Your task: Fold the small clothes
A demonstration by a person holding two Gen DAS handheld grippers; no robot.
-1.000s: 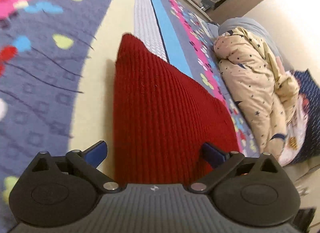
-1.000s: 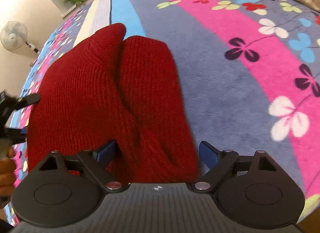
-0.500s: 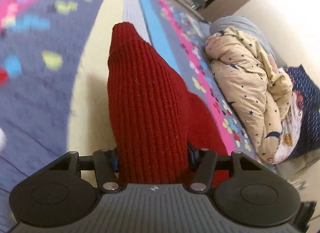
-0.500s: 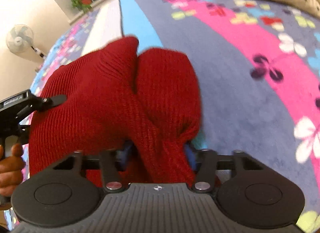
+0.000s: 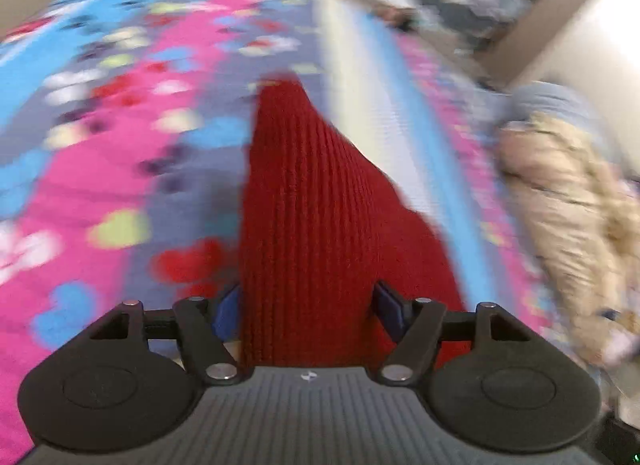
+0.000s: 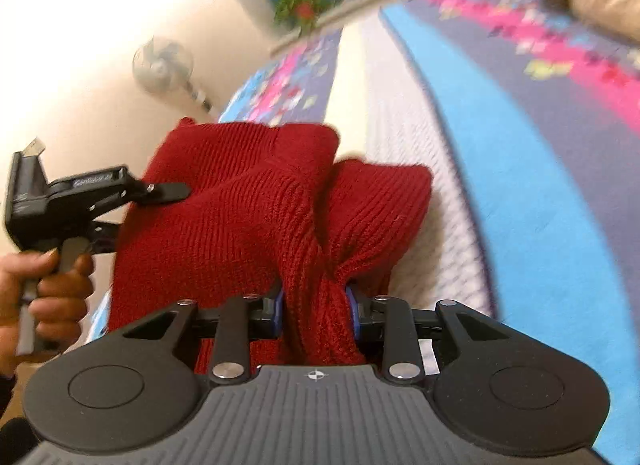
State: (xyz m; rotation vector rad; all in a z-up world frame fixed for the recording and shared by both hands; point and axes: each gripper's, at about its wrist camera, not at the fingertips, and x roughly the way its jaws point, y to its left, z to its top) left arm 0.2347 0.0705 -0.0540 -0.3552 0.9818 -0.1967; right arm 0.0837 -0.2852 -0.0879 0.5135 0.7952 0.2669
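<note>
Red knit garment (image 6: 248, 217) bunched between both jaws; left gripper (image 5: 308, 305) and right gripper (image 6: 316, 305) pinch it.

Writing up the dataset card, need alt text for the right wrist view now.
The right gripper is shut on a bunched red knit lifted above a patterned bedspread. At left, a hand holds the left gripper against the knit's far edge; a fan stands behind.
</note>
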